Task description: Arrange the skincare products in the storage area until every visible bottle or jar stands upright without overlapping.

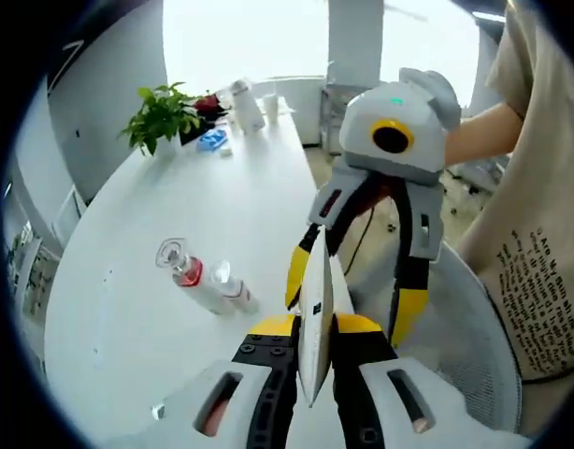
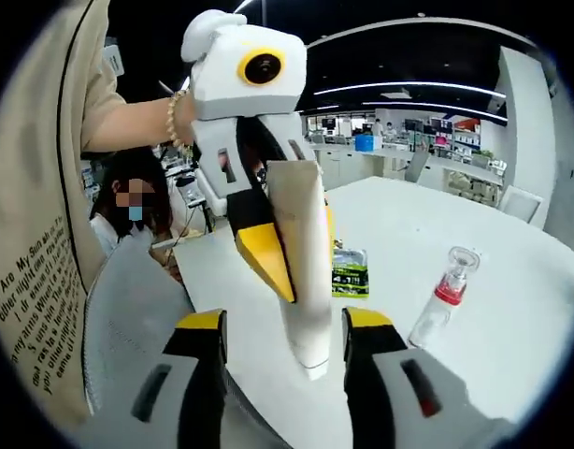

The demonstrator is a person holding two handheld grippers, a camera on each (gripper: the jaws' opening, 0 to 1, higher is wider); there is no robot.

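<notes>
In the left gripper view, my left gripper is clamping the flat end of a white tube, edge-on between its pads. At one o'clock my right gripper is hanging spread around the tube. At nine o'clock two bottles are lying on the white table.

In the right gripper view, my right gripper is sitting released around the tube. At three o'clock a clear bottle is standing tilted. I'm judging this a hand-over; next, one gripper should stand the tube upright.

White tube aloft; clear red-collared bottle upright on table.
</notes>
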